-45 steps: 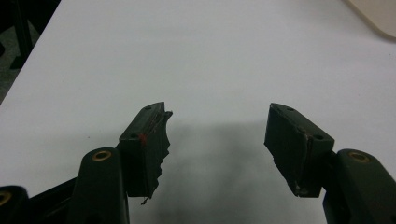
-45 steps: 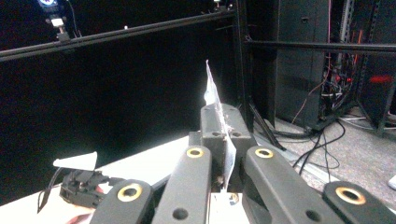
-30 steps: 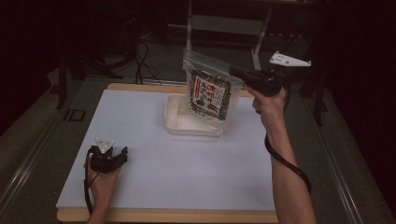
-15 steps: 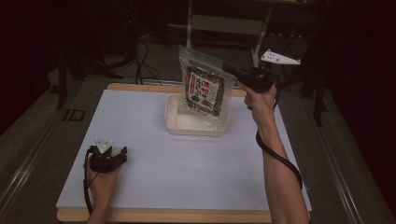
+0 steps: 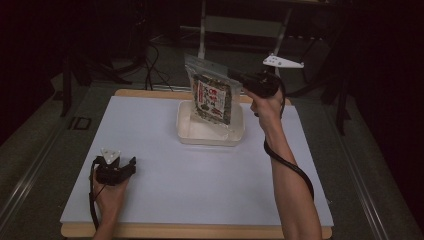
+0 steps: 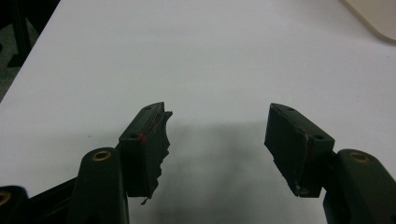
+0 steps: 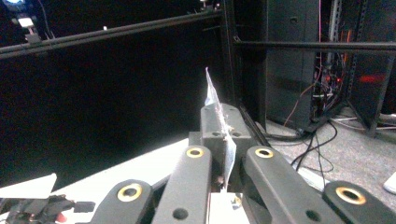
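A clear plastic bag (image 5: 210, 95) with a red and white label and dark contents hangs in the air over a shallow cream tray (image 5: 192, 133). My right gripper (image 5: 239, 78) is shut on the bag's upper right edge, and in the right gripper view the thin clear edge (image 7: 219, 112) stands pinched between its jaws (image 7: 223, 122). My left gripper (image 5: 127, 165) rests on the white table top (image 5: 210, 185) at the near left, held in a hand. Its jaws stand apart with nothing between them (image 6: 215, 135).
The cream tray's corner (image 6: 373, 16) shows at the far right of the left gripper view. Dark racks, metal frames and cables (image 7: 317, 102) stand behind the table. The table's wooden front edge (image 5: 200, 231) runs along the bottom.
My right gripper has carried the bag a little to the left and higher over the tray. The left gripper has stayed where it was.
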`<state>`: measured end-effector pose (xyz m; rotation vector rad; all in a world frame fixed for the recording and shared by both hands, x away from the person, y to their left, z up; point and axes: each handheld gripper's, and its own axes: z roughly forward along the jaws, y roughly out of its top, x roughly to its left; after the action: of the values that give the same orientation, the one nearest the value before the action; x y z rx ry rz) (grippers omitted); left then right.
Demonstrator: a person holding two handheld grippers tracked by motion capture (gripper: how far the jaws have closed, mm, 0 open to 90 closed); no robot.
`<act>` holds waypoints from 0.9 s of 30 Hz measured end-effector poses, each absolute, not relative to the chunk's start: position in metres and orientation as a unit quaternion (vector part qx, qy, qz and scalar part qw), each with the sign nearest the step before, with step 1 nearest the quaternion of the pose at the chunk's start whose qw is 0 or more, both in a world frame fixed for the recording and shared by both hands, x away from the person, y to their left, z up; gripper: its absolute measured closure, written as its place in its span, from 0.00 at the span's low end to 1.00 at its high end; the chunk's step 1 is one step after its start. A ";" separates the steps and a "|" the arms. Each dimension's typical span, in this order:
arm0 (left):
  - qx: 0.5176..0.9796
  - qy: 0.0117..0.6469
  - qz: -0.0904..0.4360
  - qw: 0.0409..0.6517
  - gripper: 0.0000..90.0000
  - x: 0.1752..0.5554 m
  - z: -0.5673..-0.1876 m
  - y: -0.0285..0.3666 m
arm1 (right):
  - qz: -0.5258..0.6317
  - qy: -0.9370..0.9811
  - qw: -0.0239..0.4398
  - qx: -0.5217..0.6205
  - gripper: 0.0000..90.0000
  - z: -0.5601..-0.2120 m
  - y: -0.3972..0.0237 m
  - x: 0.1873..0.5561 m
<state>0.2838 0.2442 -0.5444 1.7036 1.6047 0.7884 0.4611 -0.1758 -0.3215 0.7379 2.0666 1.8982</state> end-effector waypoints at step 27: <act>0.655 0.612 0.302 0.325 0.43 0.284 -0.545 0.243 | 0.644 0.698 0.101 0.295 1.00 -0.364 -0.181 0.464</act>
<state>0.2840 0.2432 -0.5450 1.7169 1.6044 0.7917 0.4644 -0.1813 -0.3645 0.8720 2.0631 1.9031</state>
